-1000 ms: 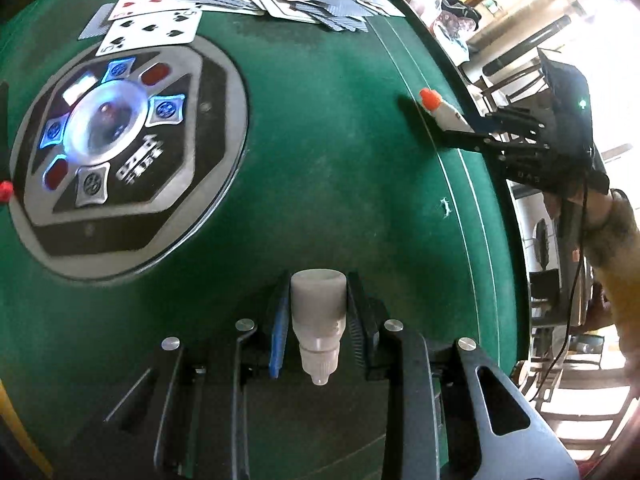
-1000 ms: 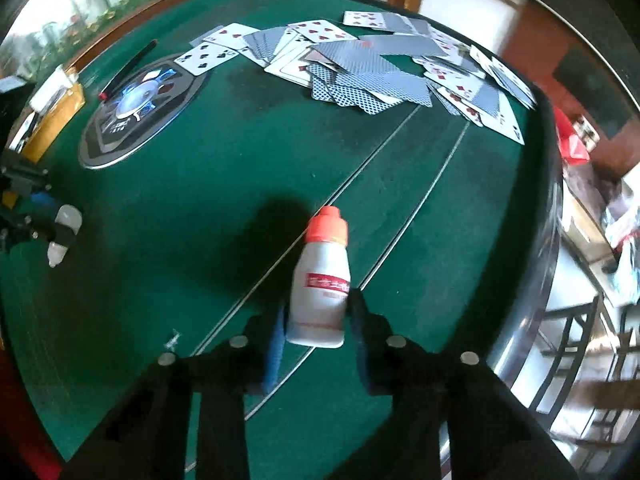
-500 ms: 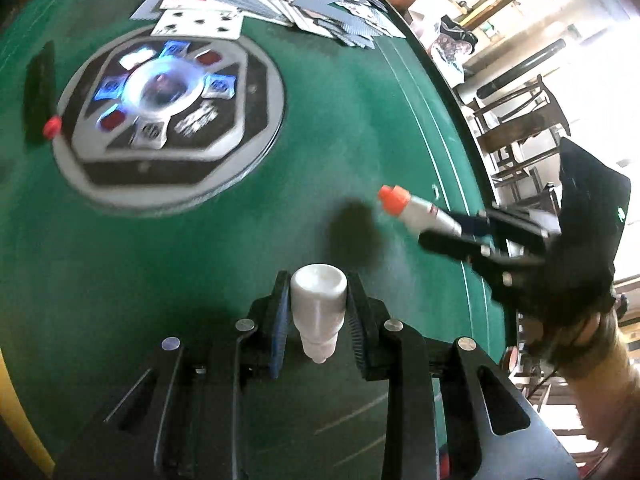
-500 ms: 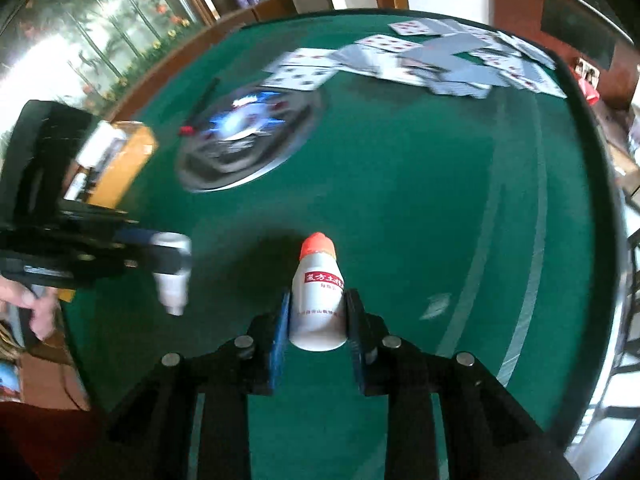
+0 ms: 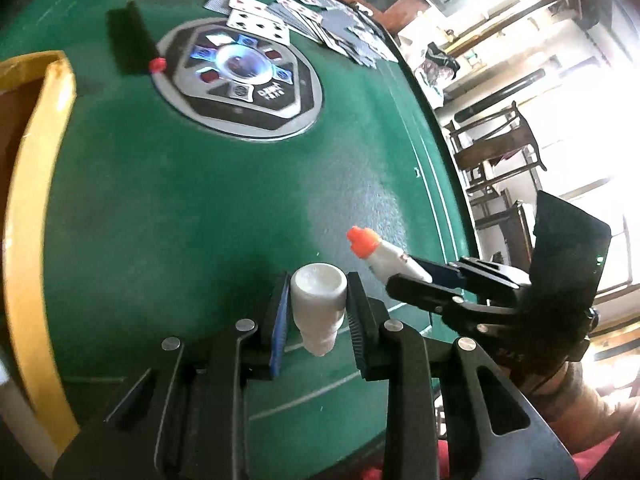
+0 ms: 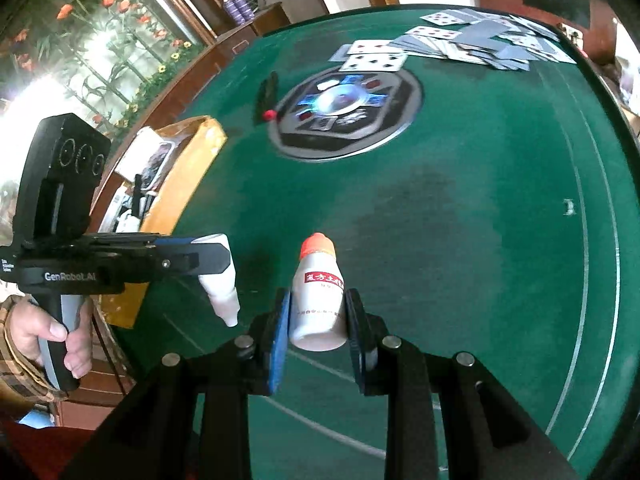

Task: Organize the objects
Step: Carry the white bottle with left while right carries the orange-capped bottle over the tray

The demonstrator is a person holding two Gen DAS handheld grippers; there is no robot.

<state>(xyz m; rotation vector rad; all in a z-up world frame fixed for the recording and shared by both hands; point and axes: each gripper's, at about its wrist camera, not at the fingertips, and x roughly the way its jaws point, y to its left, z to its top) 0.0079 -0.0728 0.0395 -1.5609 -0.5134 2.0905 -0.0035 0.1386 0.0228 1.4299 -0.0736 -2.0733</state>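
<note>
Your left gripper (image 5: 316, 312) has its fingers clamped on the small white dropper bottle (image 5: 318, 312), nozzle pointing down, carried above the green worktop (image 5: 200, 200). Your right gripper (image 6: 318, 320) pinches the orange-capped bottle (image 6: 319, 292) upright. Both hang near the cardboard box (image 6: 180, 184) at nine o'clock, probably where they belong. Playing cards (image 6: 460, 44) lie scattered at one o'clock, beyond the round console (image 6: 344, 112).

The left tool (image 5: 318, 312) clamps a white dropper bottle (image 5: 318, 304) above the green counter (image 5: 200, 200); beside it, the right tool (image 5: 416, 276) grips an orange-capped bottle (image 5: 380, 256).
</note>
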